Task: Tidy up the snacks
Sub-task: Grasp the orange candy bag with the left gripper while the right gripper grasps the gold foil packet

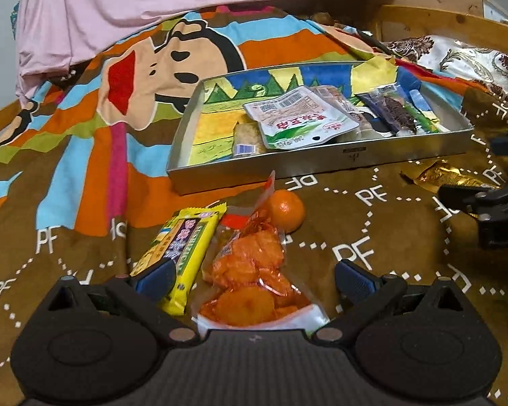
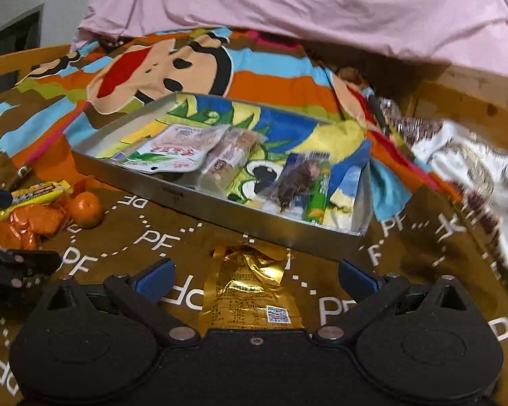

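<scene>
The metal tray (image 1: 321, 165) lay on a brown bedspread (image 1: 372, 230) printed with white "PF" letters and dotted curves, its near wall facing both grippers. Brown cloth lay bare between that wall and the snacks in front of it. A wooden frame (image 1: 457, 23) ran behind the tray on the right, and pink fabric (image 1: 152, 6) hung across the far side.

Inside the tray, on a cartoon-printed lining, lay a white and green pouch (image 1: 298, 118) with red characters and a barcode, a pale wrapped bar (image 2: 232, 155) beside it, a clear packet of dark pieces (image 2: 293, 182), and a green stick pack (image 2: 316, 199) towards the right end.

The left gripper (image 1: 254, 280) stood wide open, its blue-padded fingers either side of a clear packet of orange-red snacks (image 1: 250, 270). A yellow bar (image 1: 183, 247) with purple lettering lay just under the left finger, and a mandarin (image 1: 286, 209) touched the packet's far end.

The right gripper (image 2: 254, 279) was likewise spread open around a gold foil packet (image 2: 250, 291) bearing small print and a QR code, which lay just short of the tray's near wall
</scene>
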